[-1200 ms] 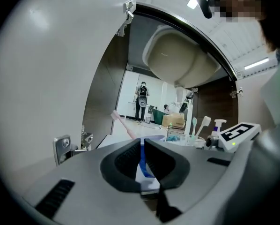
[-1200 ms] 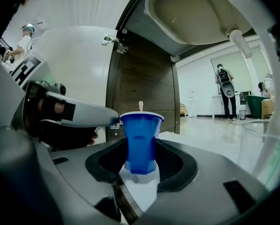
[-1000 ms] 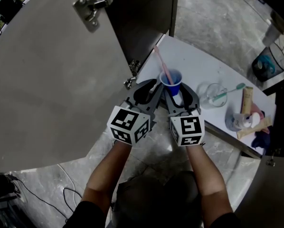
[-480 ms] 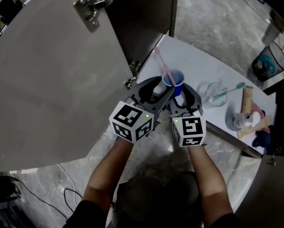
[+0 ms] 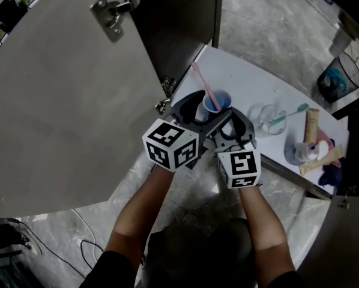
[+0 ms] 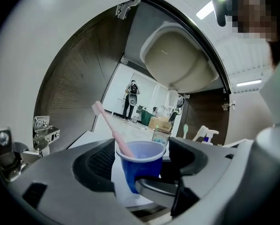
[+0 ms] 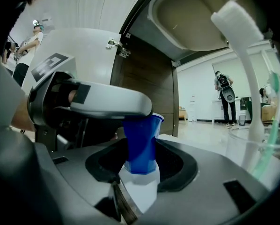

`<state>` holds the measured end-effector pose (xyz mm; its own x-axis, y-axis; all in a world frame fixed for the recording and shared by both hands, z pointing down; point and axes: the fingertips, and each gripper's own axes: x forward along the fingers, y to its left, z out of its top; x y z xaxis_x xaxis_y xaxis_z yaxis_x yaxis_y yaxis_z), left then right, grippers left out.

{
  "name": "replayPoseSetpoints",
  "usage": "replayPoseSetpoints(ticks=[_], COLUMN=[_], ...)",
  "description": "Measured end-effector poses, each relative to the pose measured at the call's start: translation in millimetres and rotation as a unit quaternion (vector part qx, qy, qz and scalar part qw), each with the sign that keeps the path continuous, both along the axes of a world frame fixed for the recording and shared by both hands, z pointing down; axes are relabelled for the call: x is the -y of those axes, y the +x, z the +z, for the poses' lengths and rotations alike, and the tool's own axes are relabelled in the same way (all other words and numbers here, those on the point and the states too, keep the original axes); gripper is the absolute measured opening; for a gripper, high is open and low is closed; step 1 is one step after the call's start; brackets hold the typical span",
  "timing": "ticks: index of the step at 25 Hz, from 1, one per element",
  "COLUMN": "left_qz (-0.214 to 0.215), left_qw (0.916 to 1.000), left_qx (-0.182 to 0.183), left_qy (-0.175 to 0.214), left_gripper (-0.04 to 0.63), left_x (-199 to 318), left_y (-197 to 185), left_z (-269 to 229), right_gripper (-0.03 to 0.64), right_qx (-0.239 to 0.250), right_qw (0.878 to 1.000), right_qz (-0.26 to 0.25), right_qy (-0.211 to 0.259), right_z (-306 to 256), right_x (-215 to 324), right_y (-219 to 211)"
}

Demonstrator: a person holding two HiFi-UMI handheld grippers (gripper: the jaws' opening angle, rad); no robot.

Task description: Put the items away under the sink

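Note:
A blue cup (image 5: 217, 102) with a pink toothbrush (image 5: 201, 83) leaning in it is at the front of the white cabinet floor (image 5: 257, 80). My right gripper (image 5: 226, 117) is shut on the cup's lower part, as the right gripper view shows (image 7: 140, 165) with the cup (image 7: 141, 139) between its pads. My left gripper (image 5: 206, 110) has just been opening. Its jaws now stand wide on either side of the cup (image 6: 139, 165) without pressing it, and one jaw crosses above the right gripper. The toothbrush (image 6: 111, 128) sticks up to the left.
The cabinet door (image 5: 65, 89) hangs open at the left with its hinge (image 5: 166, 95) near my left gripper. A clear glass with a green toothbrush (image 5: 268, 120), tubes and a bottle (image 5: 311, 149) stand at the right. The sink bowl (image 6: 182, 60) hangs overhead.
The left gripper's jaws have opened wide and let go of the toothbrush, which stays in the cup. Its cube has shifted a little right and up. The right gripper has kept still.

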<state>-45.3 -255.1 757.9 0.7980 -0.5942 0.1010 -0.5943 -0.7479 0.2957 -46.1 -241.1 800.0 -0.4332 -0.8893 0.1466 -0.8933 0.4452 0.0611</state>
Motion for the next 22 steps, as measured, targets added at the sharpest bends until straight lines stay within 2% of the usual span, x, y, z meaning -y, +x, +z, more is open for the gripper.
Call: replayPoseSetpoints(ticks=[4, 10, 14, 22], left_qz=[0.003, 0.010, 0.008, -0.018], left_qw=[1.0000, 0.9994, 0.9974, 0.9937], left_qx=[0.001, 0.023, 0.054, 0.075], left_qy=[0.002, 0.024, 0.047, 0.081], left_gripper=[0.348, 0.347, 0.344, 0.344], left_x=[4, 2, 0, 7], left_y=[4, 6, 6, 0], left_z=[-1, 0, 5, 8], right_gripper=[0.201, 0.204, 0.204, 0.218], right_qx=[0.003, 0.001, -0.018, -0.079], right_qw=[1.000, 1.000, 0.999, 0.995], right_qz=[-0.006, -0.013, -0.019, -0.026], right_qy=[0.003, -0.005, -0.020, -0.052], right_z=[-2, 1, 8, 23], right_x=[-1, -1, -1, -1], right_y=[0, 0, -3, -9])
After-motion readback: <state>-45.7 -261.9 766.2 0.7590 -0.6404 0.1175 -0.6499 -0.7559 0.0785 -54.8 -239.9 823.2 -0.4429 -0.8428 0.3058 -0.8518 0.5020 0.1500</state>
